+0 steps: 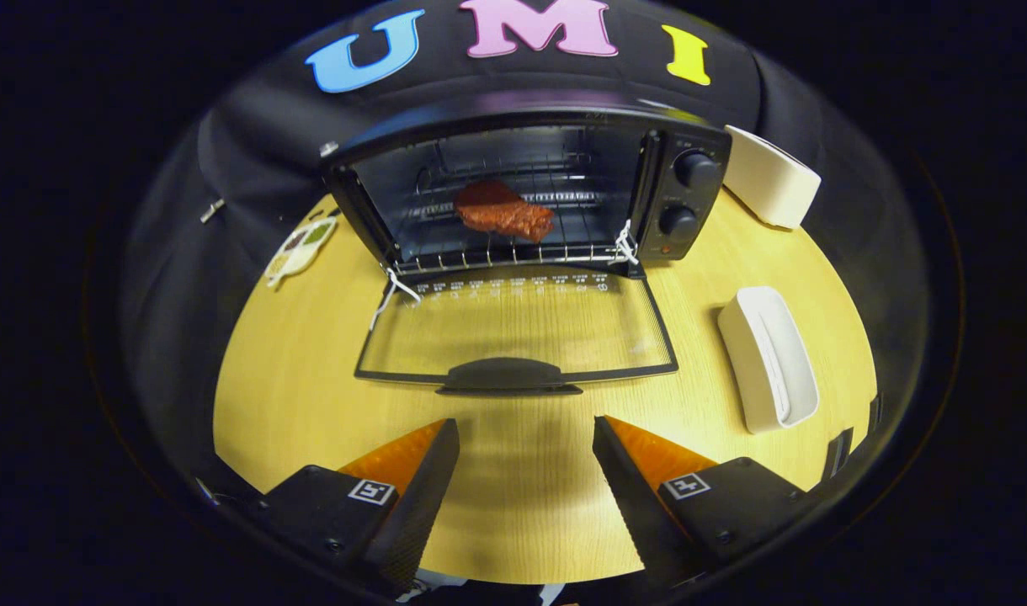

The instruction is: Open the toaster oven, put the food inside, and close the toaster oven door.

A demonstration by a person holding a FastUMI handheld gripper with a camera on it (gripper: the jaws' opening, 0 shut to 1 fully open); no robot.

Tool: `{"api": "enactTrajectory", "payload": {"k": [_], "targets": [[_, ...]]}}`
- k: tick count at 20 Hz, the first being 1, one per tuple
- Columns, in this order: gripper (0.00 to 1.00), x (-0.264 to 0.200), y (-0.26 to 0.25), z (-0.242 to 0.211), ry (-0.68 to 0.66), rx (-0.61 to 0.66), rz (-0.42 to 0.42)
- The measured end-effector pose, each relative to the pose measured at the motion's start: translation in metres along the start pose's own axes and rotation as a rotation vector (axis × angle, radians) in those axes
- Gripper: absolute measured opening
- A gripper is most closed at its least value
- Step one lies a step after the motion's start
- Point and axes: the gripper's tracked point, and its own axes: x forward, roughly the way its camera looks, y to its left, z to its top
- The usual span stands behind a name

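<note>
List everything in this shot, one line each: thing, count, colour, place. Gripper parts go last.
toaster oven: 1, black, at the far side of the table, open.
oven door: 1, glass in a black frame, folded down flat on the table, its handle just ahead of the fingers.
food: 1, reddish brown, on the wire rack inside the oven.
white containers: 2, one right of the door, one beside the oven's knobs.
card: 1, white with green and brown patches, left of the oven.
table: 1, light wood.
gripper: 1, fingers apart, holding nothing, above bare table.
</note>
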Motion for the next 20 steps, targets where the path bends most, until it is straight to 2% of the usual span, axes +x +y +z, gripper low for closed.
{"api": "enactTrajectory", "payload": {"k": [5,12,15,20], "targets": [[0.99,0.029,0.006,-0.011,0.067,-0.011,-0.039],[1.0,0.054,0.002,0.001,0.059,0.039,-0.092],[0.99,0.051,0.002,0.005,0.029,0.007,-0.102],[0.99,0.032,0.005,0.012,-0.04,0.028,-0.083]]}}
